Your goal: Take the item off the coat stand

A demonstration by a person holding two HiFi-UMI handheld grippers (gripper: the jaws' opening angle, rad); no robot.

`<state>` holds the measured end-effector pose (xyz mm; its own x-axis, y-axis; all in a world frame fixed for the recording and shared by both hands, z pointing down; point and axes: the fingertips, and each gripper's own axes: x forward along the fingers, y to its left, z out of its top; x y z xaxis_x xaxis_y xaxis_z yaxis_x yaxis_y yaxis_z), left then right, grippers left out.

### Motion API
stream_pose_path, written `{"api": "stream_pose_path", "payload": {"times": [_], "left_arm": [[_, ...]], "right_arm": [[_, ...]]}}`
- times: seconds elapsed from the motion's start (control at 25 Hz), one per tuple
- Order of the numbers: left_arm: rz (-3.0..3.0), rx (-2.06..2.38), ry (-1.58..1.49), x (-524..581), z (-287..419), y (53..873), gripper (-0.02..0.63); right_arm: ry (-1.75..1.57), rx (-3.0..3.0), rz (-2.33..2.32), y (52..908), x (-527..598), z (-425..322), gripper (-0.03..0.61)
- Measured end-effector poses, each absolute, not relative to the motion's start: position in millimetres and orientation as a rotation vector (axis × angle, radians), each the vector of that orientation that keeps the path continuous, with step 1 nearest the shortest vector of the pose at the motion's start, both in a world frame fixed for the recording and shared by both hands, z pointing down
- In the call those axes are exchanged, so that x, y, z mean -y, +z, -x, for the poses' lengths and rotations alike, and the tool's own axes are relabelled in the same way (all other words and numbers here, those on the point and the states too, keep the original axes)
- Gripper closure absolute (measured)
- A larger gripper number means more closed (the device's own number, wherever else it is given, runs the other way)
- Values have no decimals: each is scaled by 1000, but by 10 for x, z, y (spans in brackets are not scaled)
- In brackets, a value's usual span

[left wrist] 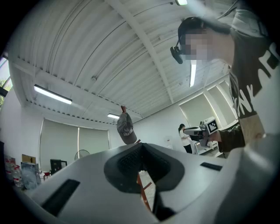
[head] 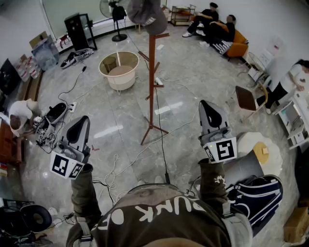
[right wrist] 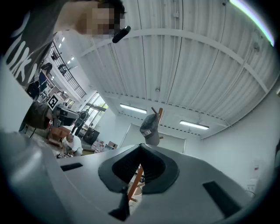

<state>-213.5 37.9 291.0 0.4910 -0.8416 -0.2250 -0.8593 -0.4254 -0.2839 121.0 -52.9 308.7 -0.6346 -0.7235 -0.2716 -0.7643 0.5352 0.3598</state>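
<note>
Held the left gripper (head: 81, 123) and the right gripper (head: 206, 107) low at either side, jaws pressed together on nothing, apparently in readiness only, with the grey cap (head: 145, 14) hung at the top of the wooden coat stand (head: 152, 82) ahead, well apart from both

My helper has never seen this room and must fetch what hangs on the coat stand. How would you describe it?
Mid-room on the grey floor stands a reddish-brown wooden coat stand, near a round beige tub. At its very top hangs a grey cap with white lettering, the only garment on the stand.
</note>
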Motion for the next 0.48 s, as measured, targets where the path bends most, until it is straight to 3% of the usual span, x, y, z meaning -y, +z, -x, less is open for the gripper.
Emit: {"api": "stream_pose_path", "payload": {"times": [0.48], "left_arm": [[2391, -1420, 67, -270, 2099, 2901, 609]], "right_arm": [[687, -2676, 1305, 3080, 634, -1240, 569]]}}
